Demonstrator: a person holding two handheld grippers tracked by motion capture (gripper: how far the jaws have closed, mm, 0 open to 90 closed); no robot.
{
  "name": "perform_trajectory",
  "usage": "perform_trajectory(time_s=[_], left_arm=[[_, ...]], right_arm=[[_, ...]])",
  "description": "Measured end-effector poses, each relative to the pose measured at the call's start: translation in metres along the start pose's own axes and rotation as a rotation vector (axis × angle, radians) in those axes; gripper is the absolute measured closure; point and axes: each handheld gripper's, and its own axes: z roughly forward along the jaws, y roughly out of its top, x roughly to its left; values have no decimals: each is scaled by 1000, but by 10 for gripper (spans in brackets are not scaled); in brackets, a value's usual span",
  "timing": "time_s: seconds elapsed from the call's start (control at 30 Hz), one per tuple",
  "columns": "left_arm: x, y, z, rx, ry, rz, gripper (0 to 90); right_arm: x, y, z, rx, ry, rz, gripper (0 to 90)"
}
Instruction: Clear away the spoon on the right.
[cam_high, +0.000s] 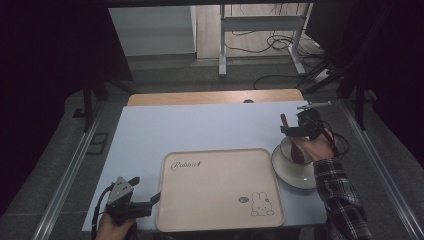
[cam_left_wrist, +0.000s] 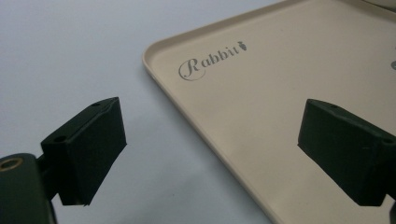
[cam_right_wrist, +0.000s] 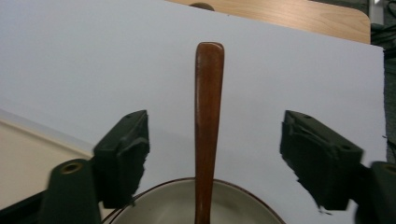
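The wooden spoon (cam_right_wrist: 208, 126) stood in the cup (cam_high: 295, 150) on its saucer (cam_high: 290, 172) near the desk's (cam_high: 200, 125) right edge, beside the tray (cam_high: 220, 187). The right gripper (cam_right_wrist: 212, 154) straddled its handle, jaws apart, not touching. An off-centre closure could tip the cup. The left gripper (cam_left_wrist: 210, 149) hovered wide open and empty over the tray's near-left corner.

"Rabbit" script on beige tray (cam_left_wrist: 280, 116), top-left corner.
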Motion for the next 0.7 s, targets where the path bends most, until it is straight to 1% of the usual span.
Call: perform_trajectory(time_s=[0.13, 0.2, 0.27, 0.33, 0.37, 0.4, 0.43, 0.5, 0.67, 0.7], left_arm=[[0, 0, 0, 1, -1, 1, 74], [0, 0, 0, 0, -1, 0, 74], [0, 0, 0, 1, -2, -1, 74], [0, 0, 0, 0, -2, -2, 74], [0, 0, 0, 0, -2, -2, 74], [0, 0, 0, 0, -2, -2, 74], [0, 0, 0, 1, -2, -2, 74], [0, 0, 0, 1, -3, -1, 74], [0, 0, 0, 0, -4, -1, 74], [0, 0, 0, 0, -4, 0, 74]], right_arm=[[2, 4, 7, 29, -16, -18, 385], [3, 5, 11, 46, -21, -35, 438], [5, 6, 15, 55, -23, -41, 507], [6, 7, 19, 63, -35, -46, 573], [6, 7, 19, 63, -35, -46, 573], [6, 8, 20, 61, -38, -57, 616], [8, 9, 23, 73, -41, -71, 727], [9, 10, 24, 82, -47, -87, 759], [12, 13, 22, 97, -36, -100, 766], [12, 15, 19, 99, -16, -90, 767]])
